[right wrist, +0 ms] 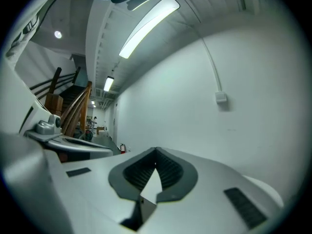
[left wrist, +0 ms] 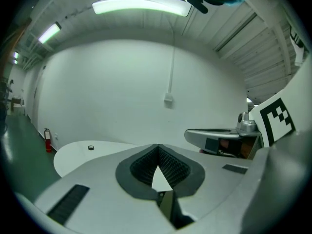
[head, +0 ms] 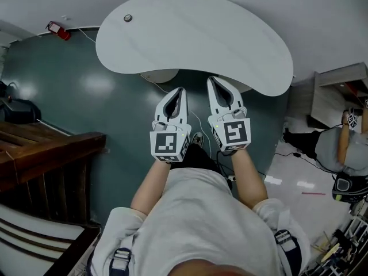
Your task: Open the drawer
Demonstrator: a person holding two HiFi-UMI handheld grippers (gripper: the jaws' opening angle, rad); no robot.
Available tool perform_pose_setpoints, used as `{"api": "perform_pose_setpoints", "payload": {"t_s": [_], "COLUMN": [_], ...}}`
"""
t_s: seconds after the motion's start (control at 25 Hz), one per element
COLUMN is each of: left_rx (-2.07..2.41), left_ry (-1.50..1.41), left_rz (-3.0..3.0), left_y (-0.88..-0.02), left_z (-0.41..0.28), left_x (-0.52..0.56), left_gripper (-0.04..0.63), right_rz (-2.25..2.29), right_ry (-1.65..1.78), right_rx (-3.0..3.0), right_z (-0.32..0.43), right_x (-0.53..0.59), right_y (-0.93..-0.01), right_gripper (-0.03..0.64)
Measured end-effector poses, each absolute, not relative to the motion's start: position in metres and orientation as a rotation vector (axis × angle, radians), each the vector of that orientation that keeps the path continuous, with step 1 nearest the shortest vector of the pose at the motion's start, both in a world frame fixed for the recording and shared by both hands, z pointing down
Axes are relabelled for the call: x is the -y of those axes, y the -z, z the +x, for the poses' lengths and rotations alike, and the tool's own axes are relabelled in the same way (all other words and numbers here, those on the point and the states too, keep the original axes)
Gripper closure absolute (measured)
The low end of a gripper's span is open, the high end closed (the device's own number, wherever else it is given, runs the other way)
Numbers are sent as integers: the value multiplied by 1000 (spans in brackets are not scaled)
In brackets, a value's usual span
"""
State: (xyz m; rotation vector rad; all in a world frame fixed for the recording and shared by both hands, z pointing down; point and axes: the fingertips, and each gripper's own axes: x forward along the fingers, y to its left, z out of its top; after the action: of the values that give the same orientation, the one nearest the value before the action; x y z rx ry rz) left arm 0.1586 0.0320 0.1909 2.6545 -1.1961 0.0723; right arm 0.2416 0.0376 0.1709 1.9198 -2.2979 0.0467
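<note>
**Q:** How were your two tools set at that moment?

**A:** My left hand-held gripper (left wrist: 157, 147) was clenched on nothing, its ribbed pads meeting at the tips. My right hand-held gripper (right wrist: 156, 151) looked the same, tips together and nothing between them. I held both side by side in front of me, aimed almost level over the near edge of the white curved surface (head: 230, 45).

**Q:** And the drawer?

**A:** I could not find it in any view. The surface carried only a small dark disc (head: 127, 18) near its far end, and behind it stood a bare white wall (left wrist: 122, 91). If a drawer sat under that top, it was hidden from me.

**Q:** So what could have gone wrong from there?

**A:** First, I judged I might head for the wrong piece of furniture, because nothing I saw marked a handle or a front. Second, with both sets of jaws clamped tight I could only have poked at a pull instead of taking it. They would have had to part before I reached any handle. Third, the tips were close to the surface's rim, so a careless push forward could have knocked against it.

**Q:** Anything farther out?

**A:** A dark wooden structure (head: 52, 148) stood at my left on the green floor (head: 69, 96), well apart from my arms. It was a risk only if I swung wide that way.
</note>
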Motion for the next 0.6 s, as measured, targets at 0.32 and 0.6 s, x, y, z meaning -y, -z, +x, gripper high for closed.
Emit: {"api": "perform_pose_setpoints", "payload": {"t_s": [0.32, 0.6], "left_rx": [1385, 1515], "left_ry": [-79, -117], "left_rz": [2581, 2439], "left_y": [-213, -275], "left_z": [101, 42], "left_x": [14, 47], "left_gripper": [590, 590], "right_rz": [1696, 1450], "right_ry": [-40, -44], "right_rx": [2441, 2538], "right_z": [183, 111], "right_x": [21, 59], "right_y": [-192, -238], "right_gripper": [603, 603]}}
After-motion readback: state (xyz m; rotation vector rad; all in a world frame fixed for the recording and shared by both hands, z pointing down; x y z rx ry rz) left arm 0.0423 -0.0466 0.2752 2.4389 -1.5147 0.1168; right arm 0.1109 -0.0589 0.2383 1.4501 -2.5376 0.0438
